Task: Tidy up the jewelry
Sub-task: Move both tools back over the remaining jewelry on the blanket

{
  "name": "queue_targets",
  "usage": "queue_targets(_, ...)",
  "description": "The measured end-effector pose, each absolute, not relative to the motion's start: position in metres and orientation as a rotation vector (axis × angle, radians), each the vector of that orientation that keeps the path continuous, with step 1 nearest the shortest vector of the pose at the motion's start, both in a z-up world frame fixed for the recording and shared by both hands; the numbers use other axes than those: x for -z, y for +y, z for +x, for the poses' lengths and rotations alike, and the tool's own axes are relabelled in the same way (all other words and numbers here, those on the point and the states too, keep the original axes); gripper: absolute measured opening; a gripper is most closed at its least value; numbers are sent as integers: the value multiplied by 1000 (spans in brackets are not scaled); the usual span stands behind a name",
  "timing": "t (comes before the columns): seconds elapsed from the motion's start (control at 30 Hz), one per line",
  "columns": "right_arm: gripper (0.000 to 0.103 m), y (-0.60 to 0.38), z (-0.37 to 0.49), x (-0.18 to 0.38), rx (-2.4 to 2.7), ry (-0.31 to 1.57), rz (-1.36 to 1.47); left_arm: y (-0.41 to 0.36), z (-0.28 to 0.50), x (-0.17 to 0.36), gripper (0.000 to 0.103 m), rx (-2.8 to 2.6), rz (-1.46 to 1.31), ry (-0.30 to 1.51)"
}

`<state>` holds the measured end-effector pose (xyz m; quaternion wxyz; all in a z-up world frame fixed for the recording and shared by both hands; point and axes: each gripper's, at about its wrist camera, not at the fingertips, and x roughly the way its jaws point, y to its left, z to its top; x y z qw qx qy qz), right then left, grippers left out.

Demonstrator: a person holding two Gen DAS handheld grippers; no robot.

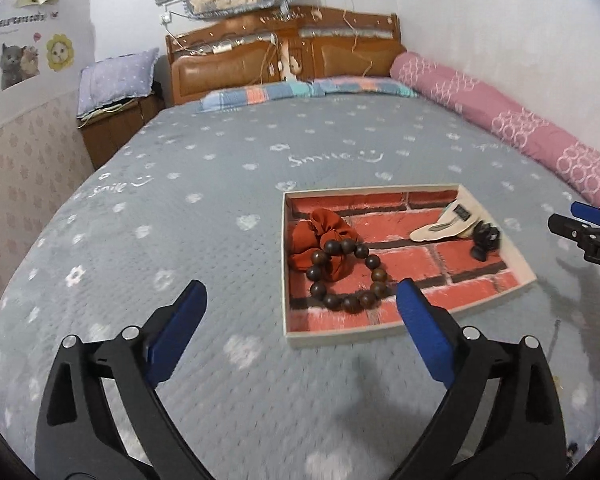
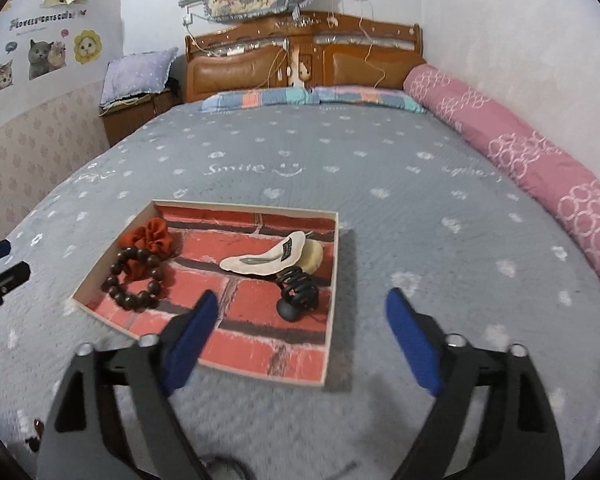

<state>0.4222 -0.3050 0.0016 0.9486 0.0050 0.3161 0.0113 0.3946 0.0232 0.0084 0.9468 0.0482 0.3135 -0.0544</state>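
A shallow tray with a red brick-print floor (image 1: 496, 292) (image 2: 300, 364) lies on the grey bedspread. Inside lie a dark wooden bead bracelet (image 1: 346, 274) (image 2: 134, 280) overlapping a rust-orange scrunchie (image 1: 322, 240) (image 2: 150, 238), a cream fabric hair clip (image 1: 446, 222) (image 2: 266, 258) and a black claw clip (image 1: 485, 240) (image 2: 298, 292). My left gripper (image 1: 302, 316) hovers open just before the tray's near left corner, nothing between its blue pads. My right gripper (image 2: 302, 326) hangs open over the tray's near right part, empty. Each gripper shows at the other view's edge.
The grey patterned bedspread (image 1: 180, 200) (image 2: 440, 208) stretches all around the tray. A pink bolster (image 1: 500, 120) (image 2: 520, 148) lines the right wall. Striped pillows (image 1: 300, 92) and a wooden headboard (image 2: 300, 60) stand at the far end, a bedside cabinet (image 1: 112, 128) at far left.
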Motion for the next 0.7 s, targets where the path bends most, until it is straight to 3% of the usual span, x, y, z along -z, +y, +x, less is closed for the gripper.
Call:
queue_targets(0.37,87,-297,326,-18,6,612,-55,65,292,-10,98,66,47,636)
queue_targets(0.7,87,-287,244,20,-24,667,-37,79,235,28,98,35,49,695)
